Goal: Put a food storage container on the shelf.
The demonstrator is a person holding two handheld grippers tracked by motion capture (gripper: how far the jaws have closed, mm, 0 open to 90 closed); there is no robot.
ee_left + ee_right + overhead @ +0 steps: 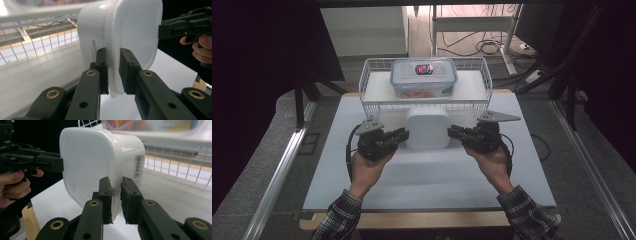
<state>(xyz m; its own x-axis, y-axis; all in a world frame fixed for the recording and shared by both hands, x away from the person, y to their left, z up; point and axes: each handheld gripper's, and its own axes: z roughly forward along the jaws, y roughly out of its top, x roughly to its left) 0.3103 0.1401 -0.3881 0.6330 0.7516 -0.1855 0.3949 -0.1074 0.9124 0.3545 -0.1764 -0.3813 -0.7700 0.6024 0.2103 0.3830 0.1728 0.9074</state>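
White plastic is what both grippers are clamped on: in the high view a white container (427, 128) is held between the left gripper (404, 135) and the right gripper (451, 132), each gripping one side of its rim. Just beyond the two grippers, a wire basket (371, 85) is seen on the bench (427, 175), and a clear lidded box (424, 77) with a blue-edged lid is carried in it. Plaid sleeves are seen at the near edge of the bench.

In the left gripper view, the container's rim (113, 75) is pinched between the two black jaws, which are clenched on it. The container body is turned away from the gripper toward the basket's wire wall (37, 37), with small lettering on its side. Across the container, the other gripper (162, 31) is seen against the far rim, with fingers behind it.

In the right gripper view, the opposite rim (115, 195) is grasped between the jaws in the same way. A barcode label (138, 166) is seen on the container's side, and the left gripper (61, 165) is met at the far rim.
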